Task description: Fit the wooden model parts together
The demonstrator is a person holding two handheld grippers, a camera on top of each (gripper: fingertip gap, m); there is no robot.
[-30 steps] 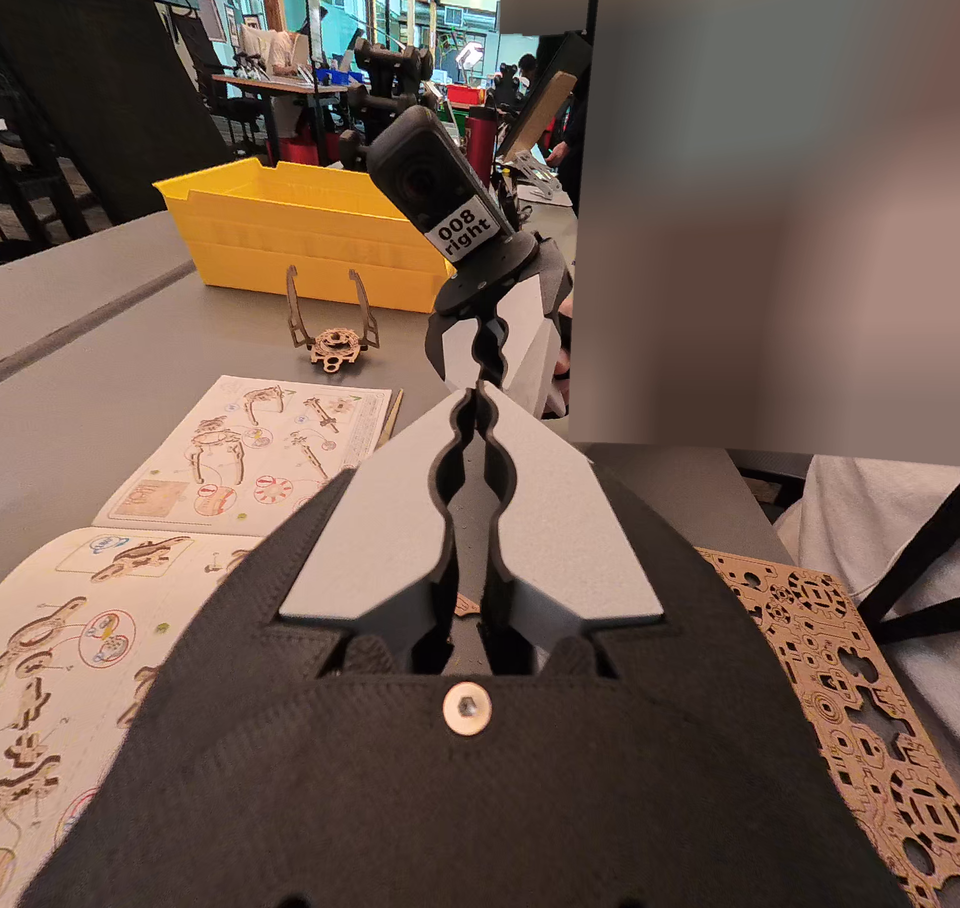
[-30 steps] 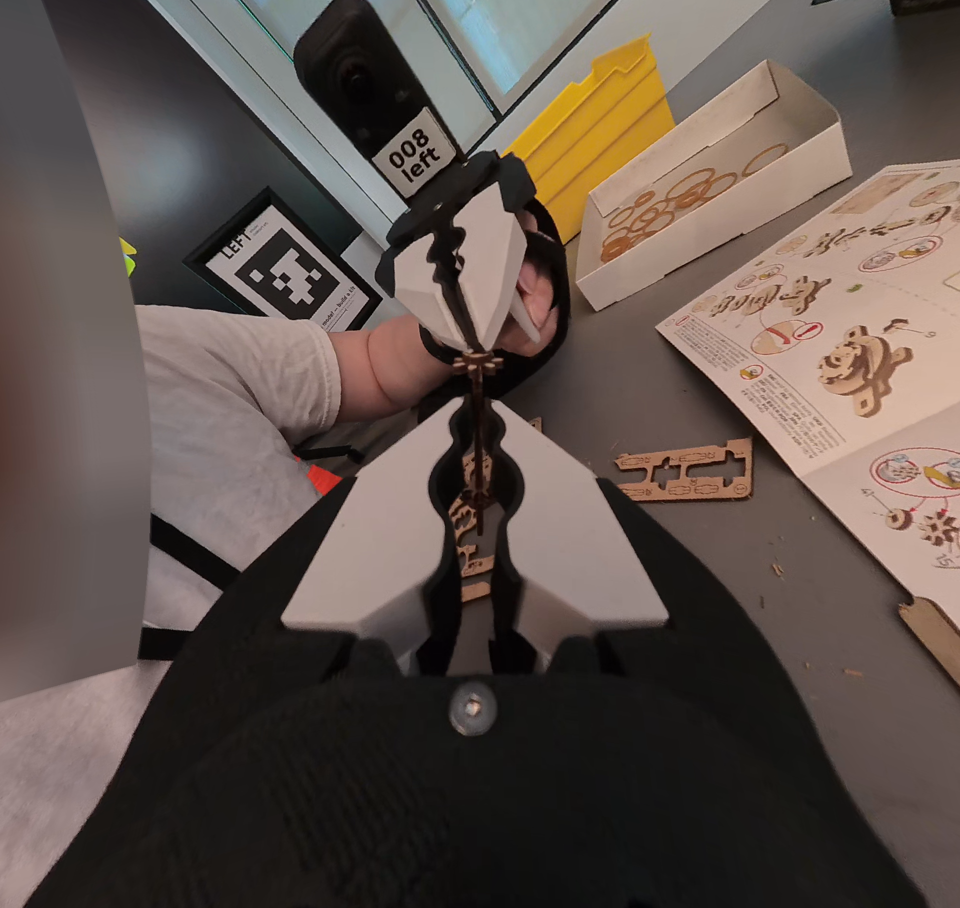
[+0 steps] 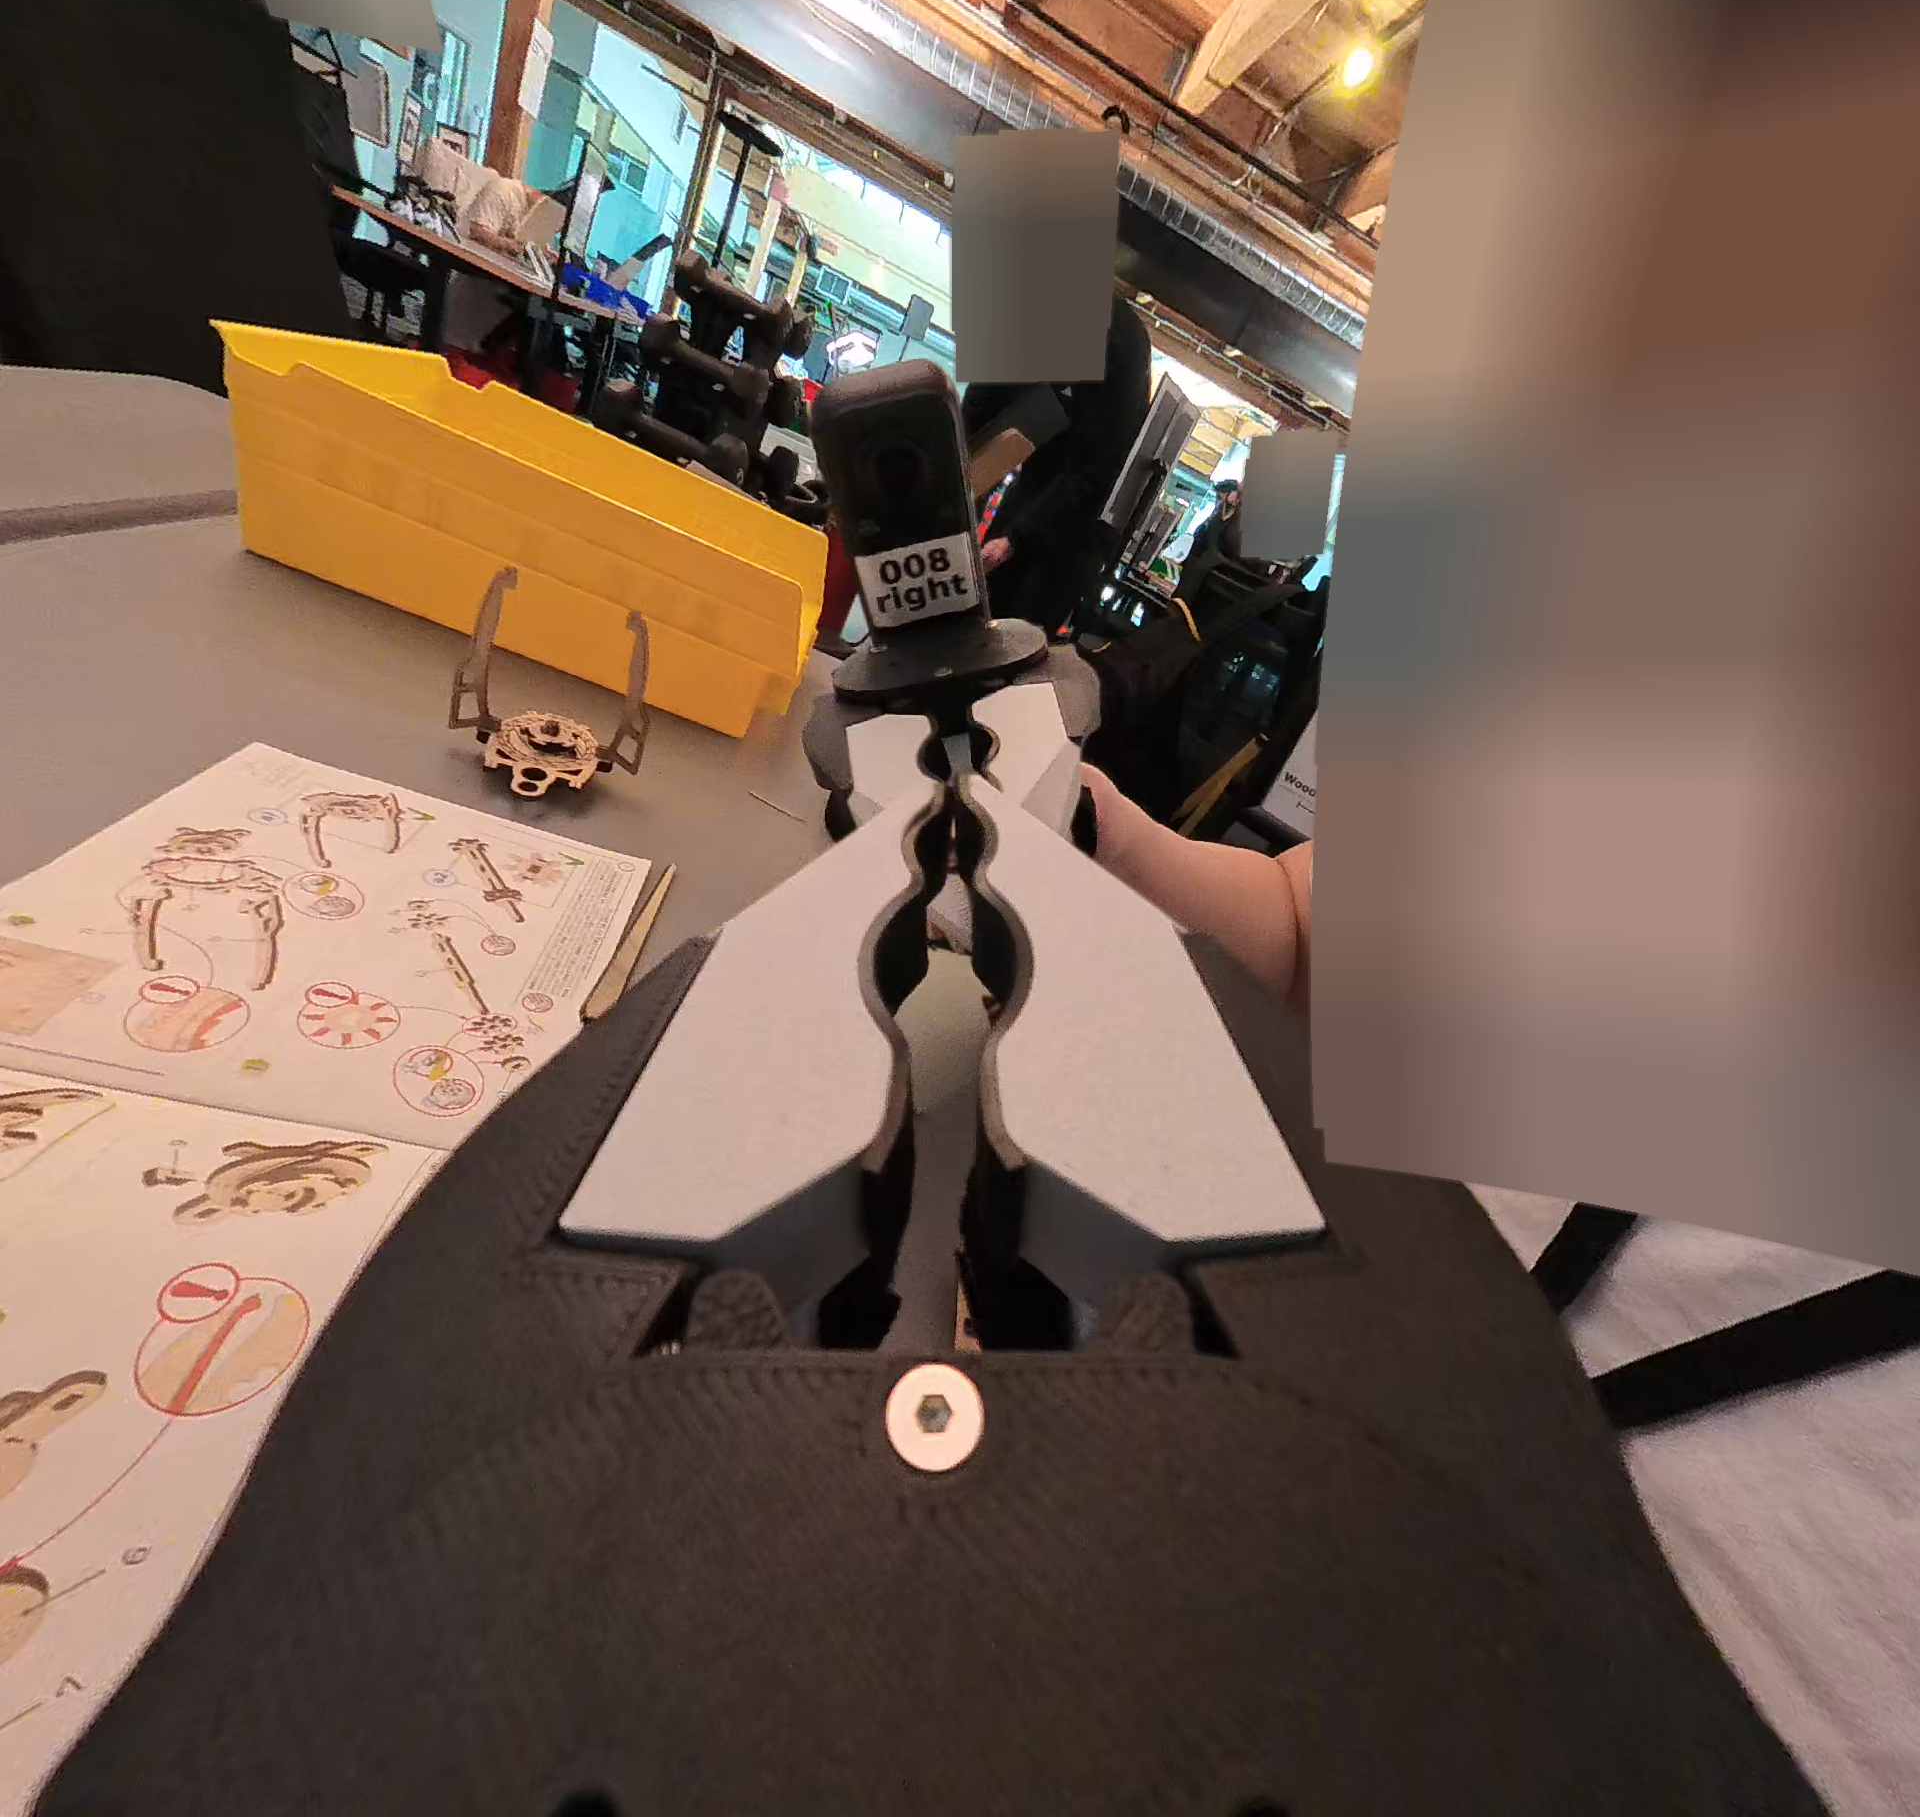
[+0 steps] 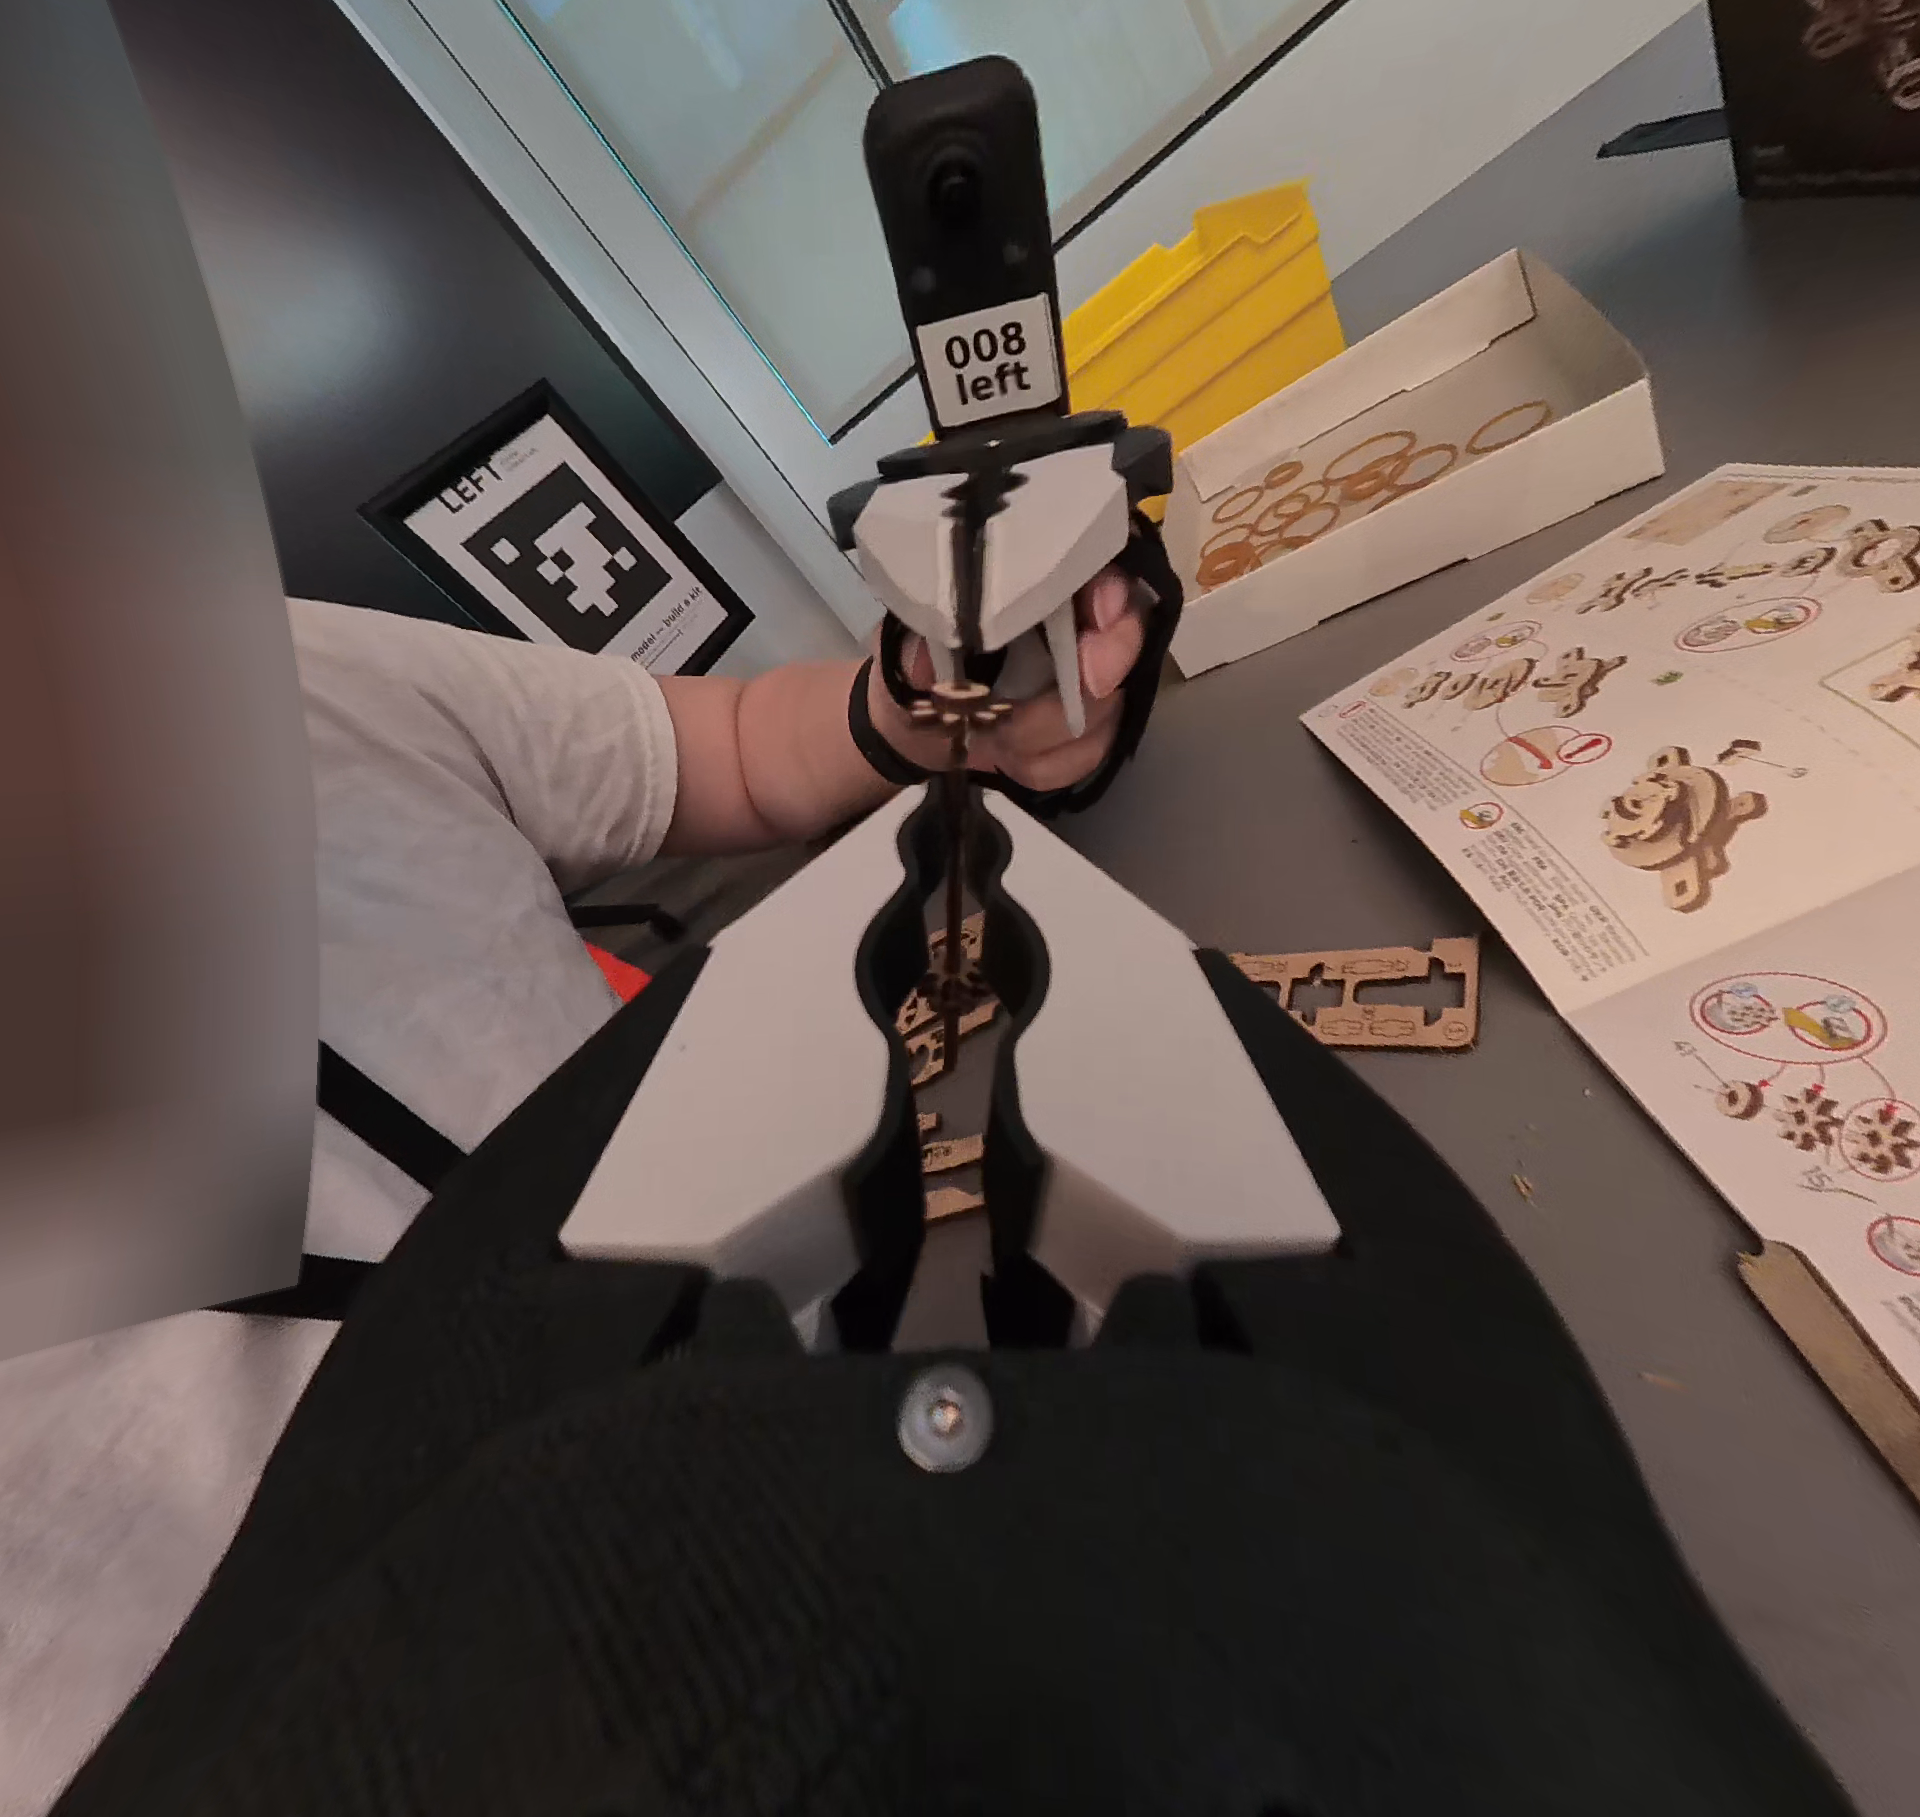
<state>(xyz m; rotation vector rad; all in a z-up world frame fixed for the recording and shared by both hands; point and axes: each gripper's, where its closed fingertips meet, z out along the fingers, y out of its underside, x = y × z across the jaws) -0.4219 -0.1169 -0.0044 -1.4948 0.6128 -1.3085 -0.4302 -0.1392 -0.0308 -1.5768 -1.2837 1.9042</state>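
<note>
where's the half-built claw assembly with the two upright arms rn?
In the left wrist view, the claw assembly stands on the grey table, left of centre, just in front of the yellow bin and beyond the instruction sheet.

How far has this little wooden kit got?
One sub-assembly with two upright arms already stands by the yellow bin. In hand: both grippers, left gripper and right gripper, pinch a thin rod carrying small gears. Still left: uncut pieces in the wooden sheet.
</note>
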